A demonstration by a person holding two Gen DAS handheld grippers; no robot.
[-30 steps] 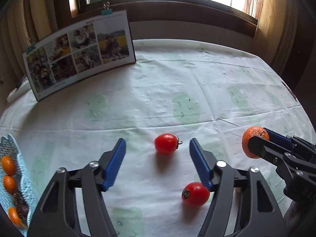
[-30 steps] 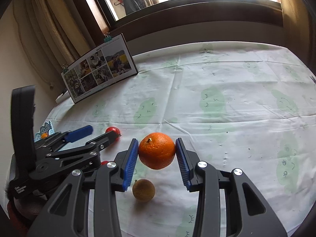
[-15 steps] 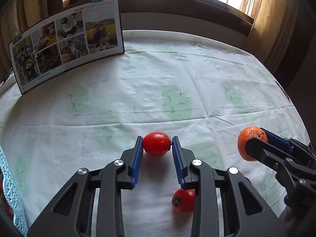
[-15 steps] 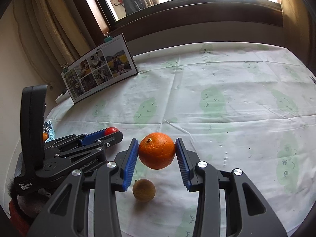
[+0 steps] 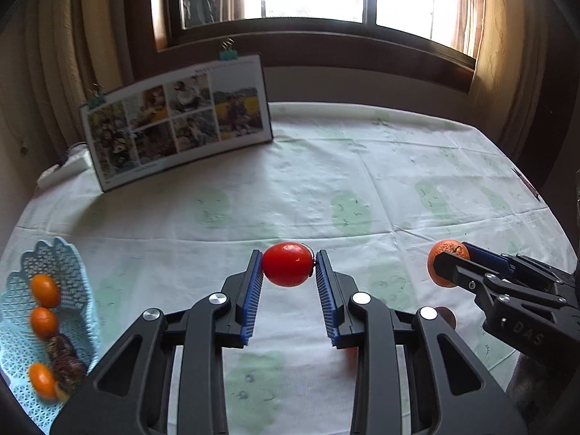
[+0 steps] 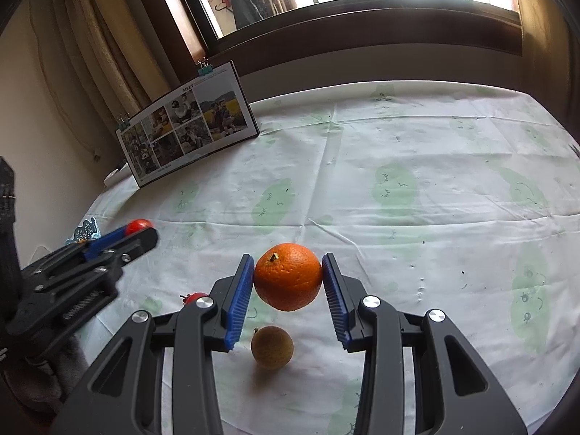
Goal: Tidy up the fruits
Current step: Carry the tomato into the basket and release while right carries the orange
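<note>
I have both tongs loaded: my left gripper (image 5: 289,264) is clenched on a red tomato (image 5: 287,264) lifted clear of the cloth, and my right gripper (image 6: 287,279) is clamped on an orange (image 6: 287,276), also held up off the table. The pale blue basket (image 5: 54,264) at the near left already holds several small orange fruits (plus something dark I can't identify). Still loose on the tablecloth (image 6: 417,188) are a second tomato (image 6: 195,296) and a small brownish fruit (image 6: 272,347), so I judge the sorting partway done.
</note>
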